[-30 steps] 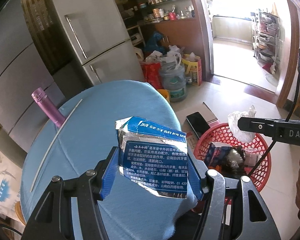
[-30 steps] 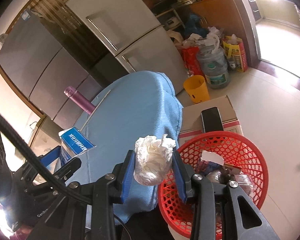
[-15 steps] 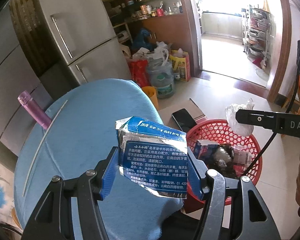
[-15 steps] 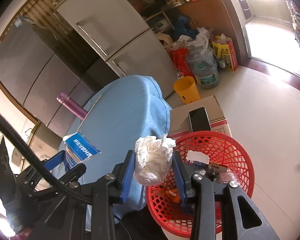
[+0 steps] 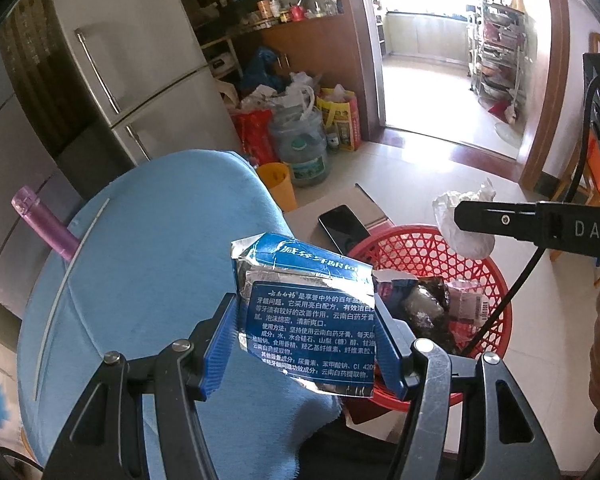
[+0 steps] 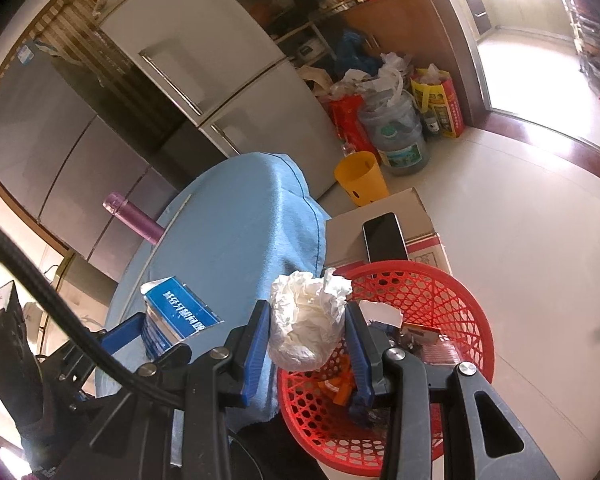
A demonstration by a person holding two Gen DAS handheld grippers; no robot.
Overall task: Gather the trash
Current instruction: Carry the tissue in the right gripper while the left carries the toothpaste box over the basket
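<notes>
Pinching a crushed blue-and-silver toothpaste box (image 5: 306, 312) between its blue pads, our left gripper (image 5: 306, 344) hung over the edge of the round table draped in light-blue cloth (image 5: 160, 248). Our right gripper (image 6: 308, 338) squeezed a crumpled white paper wad (image 6: 308, 320) above the near rim of the red plastic mesh basket (image 6: 440, 300). We saw wrappers lying inside the basket, beside a cardboard box (image 6: 416, 216) bearing a black phone (image 6: 384, 236).
</notes>
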